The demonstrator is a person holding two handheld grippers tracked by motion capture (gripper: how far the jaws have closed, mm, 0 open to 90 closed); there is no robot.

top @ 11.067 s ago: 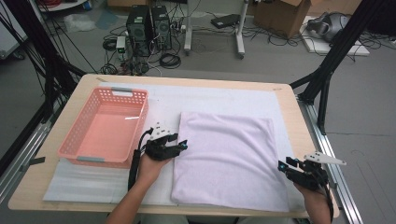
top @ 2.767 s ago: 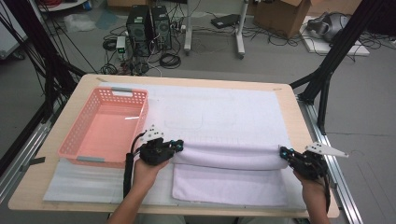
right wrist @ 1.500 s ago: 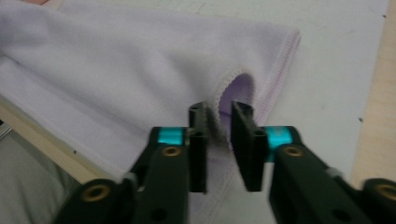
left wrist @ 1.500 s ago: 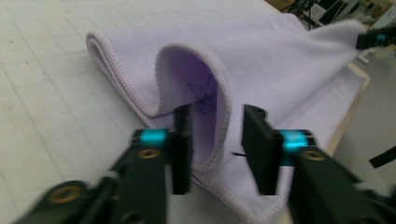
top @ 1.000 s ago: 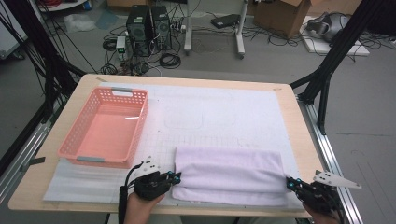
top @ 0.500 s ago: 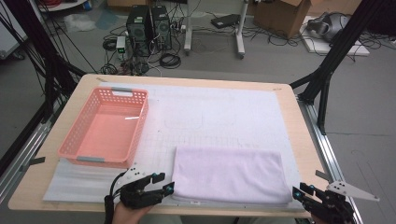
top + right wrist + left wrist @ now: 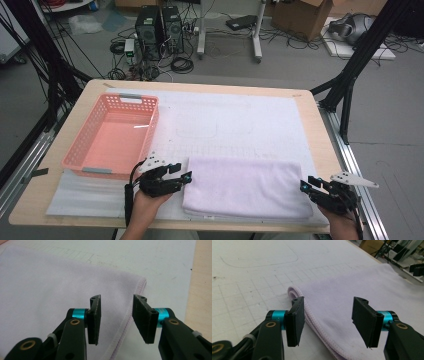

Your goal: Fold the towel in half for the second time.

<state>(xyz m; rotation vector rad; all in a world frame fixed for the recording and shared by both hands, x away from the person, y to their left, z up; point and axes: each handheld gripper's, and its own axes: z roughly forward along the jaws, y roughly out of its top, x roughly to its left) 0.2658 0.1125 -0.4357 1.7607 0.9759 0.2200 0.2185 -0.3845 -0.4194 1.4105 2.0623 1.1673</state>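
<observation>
towel (image 7: 247,186): pale lilac, stitched hem | state: folded flat, fold along its left end | place: near table's front edge, right of centre

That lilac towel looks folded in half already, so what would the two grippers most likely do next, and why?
Probably a second fold. The towel lies flat as a wide strip, doubled, with its rolled fold edge beside the left gripper. Both the left gripper and the right gripper have just been opening, with nothing pinched between the jaws. I would guess one end gets gripped and carried across, since the pink basket looks narrower than the strip.
</observation>
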